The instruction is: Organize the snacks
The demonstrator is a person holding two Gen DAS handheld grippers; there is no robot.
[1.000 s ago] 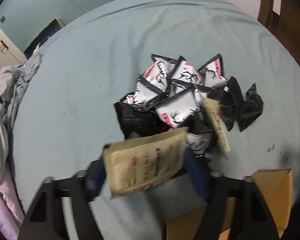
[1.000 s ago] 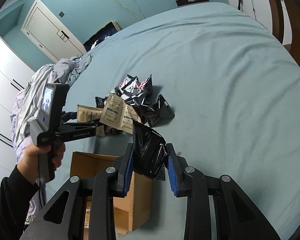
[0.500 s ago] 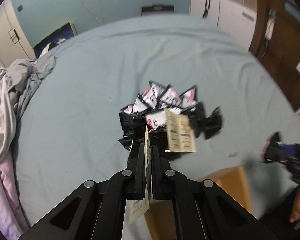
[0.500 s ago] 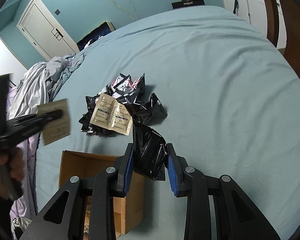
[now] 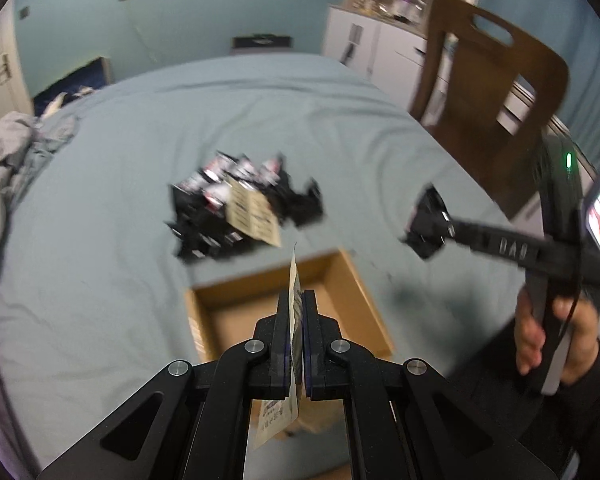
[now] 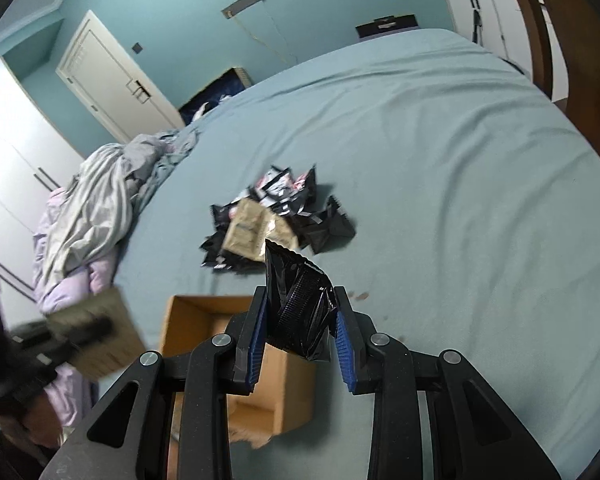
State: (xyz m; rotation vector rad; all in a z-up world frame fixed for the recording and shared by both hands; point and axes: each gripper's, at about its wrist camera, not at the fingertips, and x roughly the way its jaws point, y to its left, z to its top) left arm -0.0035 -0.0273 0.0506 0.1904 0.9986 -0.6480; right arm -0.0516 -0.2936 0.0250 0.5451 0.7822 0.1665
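My left gripper [image 5: 297,300] is shut on a beige snack packet [image 5: 294,276], held edge-on over the open cardboard box [image 5: 358,284]. My right gripper [image 6: 300,304] is shut on a black snack packet [image 6: 298,304], just right of the box [image 6: 188,316]. It also shows in the left wrist view [image 5: 428,226], blurred, at the right. A pile of black, white-and-red and beige packets [image 5: 240,208] lies on the bed beyond the box, also in the right wrist view [image 6: 276,216]. The left gripper with its beige packet [image 6: 96,328] is blurred at the lower left.
The blue-green bed sheet [image 6: 440,160] spreads all around. Crumpled grey and lilac bedding [image 6: 92,216] lies at the left. A wooden chair [image 5: 492,112] and white cabinets [image 5: 364,44] stand at the right beyond the bed. A white door [image 6: 112,76] is at the back left.
My left gripper has pulled back with the beige packet and now sits over the box. The right gripper, still holding the black packet, has shifted slightly toward the box.
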